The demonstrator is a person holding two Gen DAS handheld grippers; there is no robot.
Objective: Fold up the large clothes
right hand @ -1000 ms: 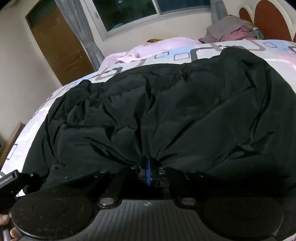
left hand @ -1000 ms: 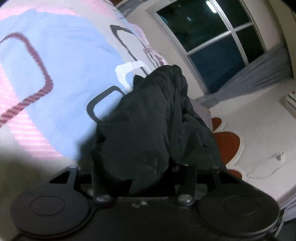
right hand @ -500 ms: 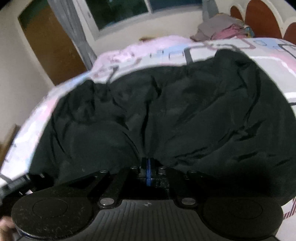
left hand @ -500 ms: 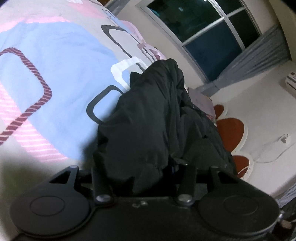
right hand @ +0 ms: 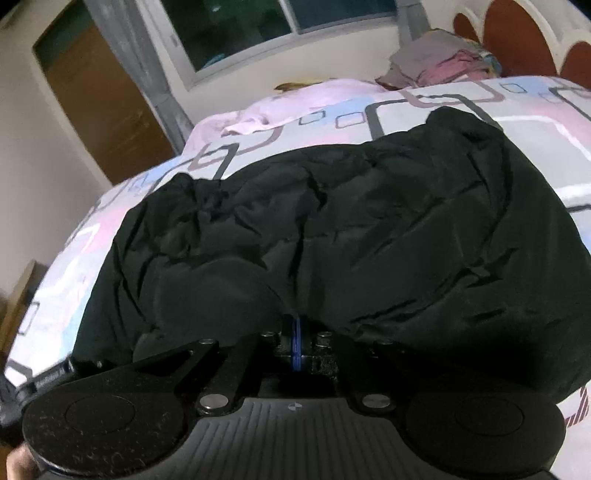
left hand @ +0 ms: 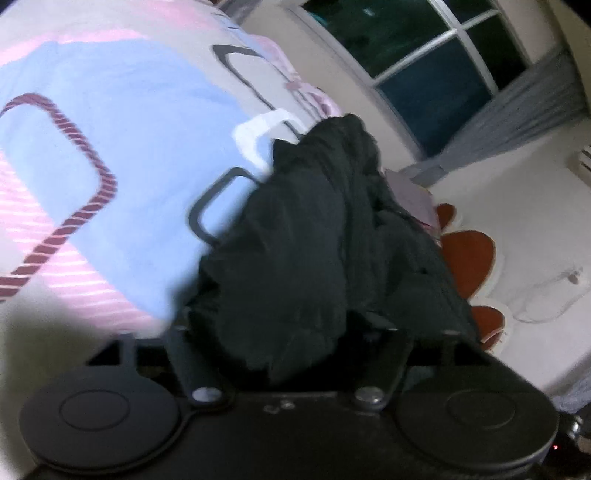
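Observation:
A large black garment (right hand: 369,229) lies spread and wrinkled across the patterned bedspread (right hand: 461,107). My right gripper (right hand: 295,332) is shut on its near edge, the fabric bunched over the fingertips. In the left wrist view the same black garment (left hand: 317,243) hangs bunched from my left gripper (left hand: 295,343), which is shut on it; the cloth hides the fingertips. The bedspread (left hand: 110,147) lies to the left behind it.
A pile of folded clothes (right hand: 443,62) sits at the head of the bed by the red and white headboard (right hand: 517,33). A window (right hand: 280,22), grey curtain (right hand: 147,74) and brown door (right hand: 99,96) stand beyond the bed.
The right gripper has drawn back with the garment's edge, exposing more bedspread at the far side. The left gripper has shifted slightly with its bunch of cloth; both grips are unchanged.

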